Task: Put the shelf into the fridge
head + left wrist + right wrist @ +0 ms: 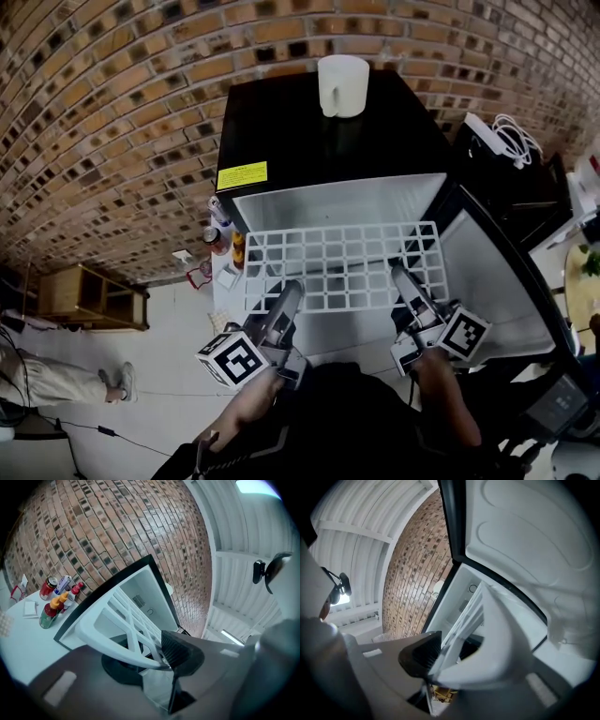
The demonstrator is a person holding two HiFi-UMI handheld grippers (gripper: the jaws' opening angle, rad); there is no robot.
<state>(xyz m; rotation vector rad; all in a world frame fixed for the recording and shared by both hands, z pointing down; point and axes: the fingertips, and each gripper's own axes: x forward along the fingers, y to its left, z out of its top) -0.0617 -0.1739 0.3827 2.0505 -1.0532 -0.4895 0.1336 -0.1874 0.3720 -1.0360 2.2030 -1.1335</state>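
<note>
The white grid shelf [342, 262] is held level at the open front of the black fridge [319, 131], its far edge just inside the white interior. My left gripper [289, 292] is shut on the shelf's near edge on the left side. Toward the near right corner, my right gripper [403, 274] is shut on the same edge. In the left gripper view the shelf [119, 620] sits clamped between the jaws of the left gripper [161, 660], pointing at the fridge opening [140, 590]. In the right gripper view the shelf's rim [497, 644] is pinched by the right gripper [436, 667].
The fridge door [497, 281] stands open to the right, its white inner lining [534, 550] close beside my right gripper. A white cup [342, 84] stands on the fridge top. Bottles and a can [56, 599] sit on a white table left of the fridge. A brick wall is behind.
</note>
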